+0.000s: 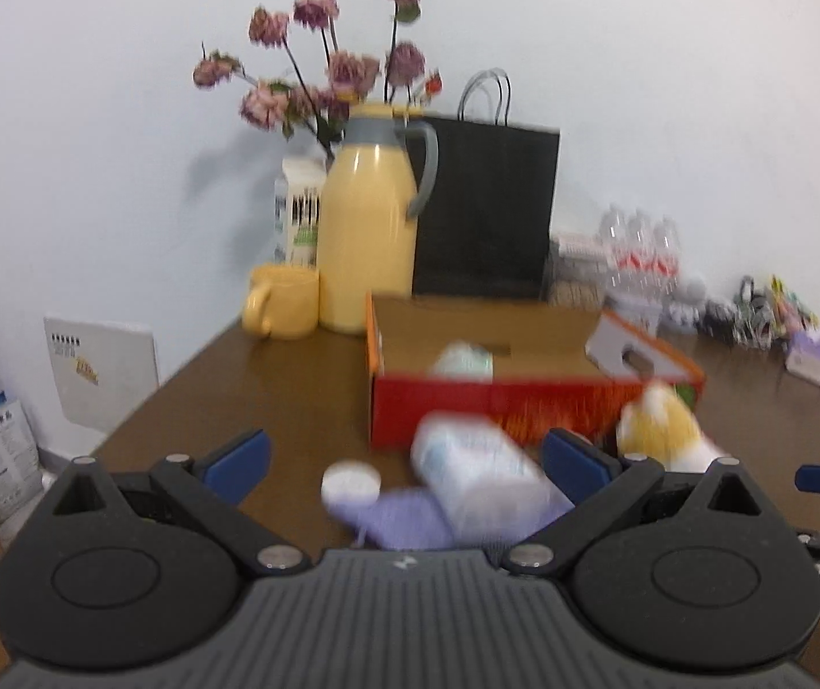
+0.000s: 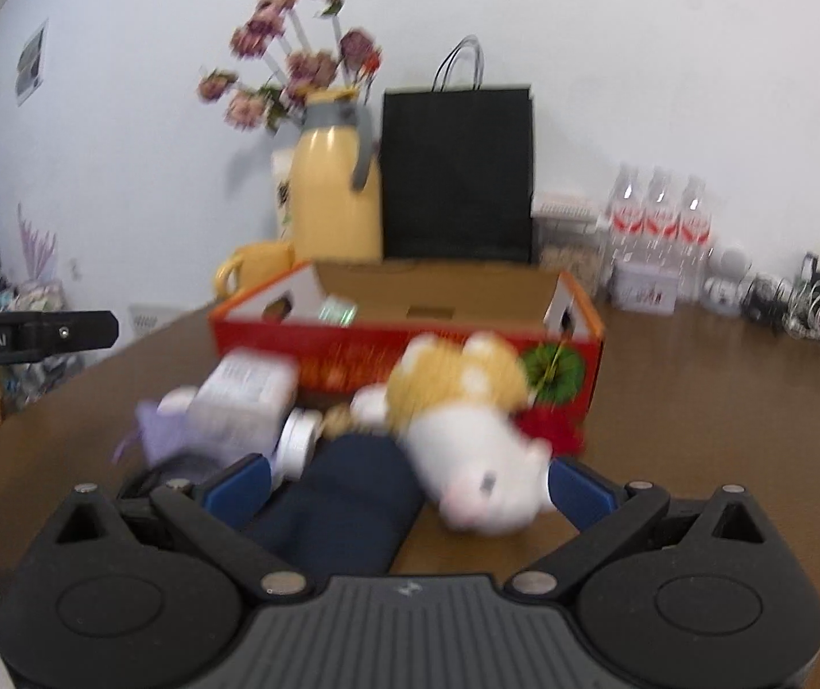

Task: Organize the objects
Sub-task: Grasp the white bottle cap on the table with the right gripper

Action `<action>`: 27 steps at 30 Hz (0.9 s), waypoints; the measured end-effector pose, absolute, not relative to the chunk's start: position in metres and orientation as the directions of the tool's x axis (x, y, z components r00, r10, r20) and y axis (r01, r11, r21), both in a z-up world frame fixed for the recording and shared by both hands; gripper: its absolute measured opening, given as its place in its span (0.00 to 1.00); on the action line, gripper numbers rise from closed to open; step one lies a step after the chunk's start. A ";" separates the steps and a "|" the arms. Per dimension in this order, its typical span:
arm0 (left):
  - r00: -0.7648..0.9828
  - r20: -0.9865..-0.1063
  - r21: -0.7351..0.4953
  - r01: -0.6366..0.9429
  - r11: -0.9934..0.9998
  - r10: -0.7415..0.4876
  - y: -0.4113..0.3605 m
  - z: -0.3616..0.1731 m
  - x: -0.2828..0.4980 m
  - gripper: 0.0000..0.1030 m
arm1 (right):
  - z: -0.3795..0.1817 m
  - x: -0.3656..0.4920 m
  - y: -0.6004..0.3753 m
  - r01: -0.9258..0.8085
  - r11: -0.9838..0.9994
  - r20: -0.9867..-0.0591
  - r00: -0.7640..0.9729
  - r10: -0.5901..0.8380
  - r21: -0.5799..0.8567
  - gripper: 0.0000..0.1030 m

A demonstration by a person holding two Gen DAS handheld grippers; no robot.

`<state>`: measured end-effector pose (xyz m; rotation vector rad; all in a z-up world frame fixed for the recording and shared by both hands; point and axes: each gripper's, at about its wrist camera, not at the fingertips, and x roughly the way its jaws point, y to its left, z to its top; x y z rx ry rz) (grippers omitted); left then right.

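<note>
Claw on the left (image 1: 404,459) stands wide open, its blue pads either side of a blurred white packet (image 1: 481,479) without touching it; claw on the right (image 2: 407,479) is likewise spread wide, empty, with a plush toy (image 2: 467,430) and a dark blue cloth roll (image 2: 346,499) lying between its jaws; both seem poised over the loose pile so that either could close on a piece, though that is a judgement.

Largest first: the brown desk (image 1: 295,390) carries everything; the red cardboard box (image 2: 410,344) sits open-topped just behind the pile, probably the place the loose things are meant to go, and one pale item (image 1: 464,359) already lies inside it; behind it stand a black paper bag (image 1: 487,206), a yellow jug (image 1: 366,229) and a yellow mug (image 1: 280,307), apparently parked against the wall out of the way.

The smaller task things lie in front of the box, on the desk: plush toy, white packet, a purple pouch (image 1: 410,519), a small round white lid or jar (image 1: 350,482).

The right view shows the dark roll and a second white jar (image 2: 299,436) beside it, both unseen from the left; the left view shows more of the box's floor and the pale item there; blur hides finer detail.
</note>
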<state>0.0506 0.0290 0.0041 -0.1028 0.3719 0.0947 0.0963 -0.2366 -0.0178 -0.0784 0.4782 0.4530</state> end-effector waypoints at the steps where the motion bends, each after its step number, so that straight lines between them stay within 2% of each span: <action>1: 0.921 -0.383 -0.081 -0.108 0.991 0.069 0.030 -0.002 0.044 1.00 | -0.022 0.091 -0.236 -0.448 0.894 -0.477 0.778 0.409 0.037 1.00; 7: 0.882 -0.467 -0.086 -0.108 0.990 0.055 0.038 -0.029 0.022 1.00 | -0.047 0.059 -0.224 -0.513 0.856 -0.554 0.694 0.460 0.068 1.00; 10: 0.868 -0.493 -0.088 -0.121 0.989 0.062 0.041 -0.037 0.018 1.00 | -0.053 0.051 -0.217 -0.534 0.843 -0.574 0.671 0.470 0.066 0.95; 12: 0.867 -0.495 -0.093 -0.119 0.988 0.058 0.041 -0.039 0.016 1.00 | -0.055 0.046 -0.213 -0.541 0.839 -0.579 0.665 0.472 0.062 0.83; 14: 0.868 -0.495 -0.100 -0.113 0.989 0.049 0.042 -0.040 0.015 1.00 | -0.055 0.046 -0.210 -0.548 0.834 -0.582 0.662 0.473 0.055 0.77; 16: 0.863 -0.503 -0.103 -0.113 0.988 0.046 0.042 -0.040 0.019 1.00 | -0.054 0.044 -0.206 -0.559 0.828 -0.581 0.659 0.477 0.046 0.67; 18: 0.858 -0.511 -0.109 -0.113 0.988 0.042 0.042 -0.043 0.020 1.00 | -0.054 0.044 -0.203 -0.570 0.820 -0.586 0.650 0.484 0.045 0.49; 22: 0.854 -0.519 -0.114 -0.116 0.987 0.041 0.043 -0.045 0.020 1.00 | -0.057 0.046 -0.200 -0.584 0.811 -0.595 0.640 0.487 0.037 0.38; 23: 0.853 -0.521 -0.115 -0.117 0.986 0.041 0.043 -0.046 0.020 1.00 | -0.057 0.045 -0.200 -0.591 0.806 -0.592 0.636 0.496 0.041 0.26; 27: 0.851 -0.525 -0.112 -0.110 0.988 0.035 0.041 -0.046 0.022 1.00 | -0.057 0.046 -0.202 -0.592 0.805 -0.583 0.637 0.505 0.050 0.26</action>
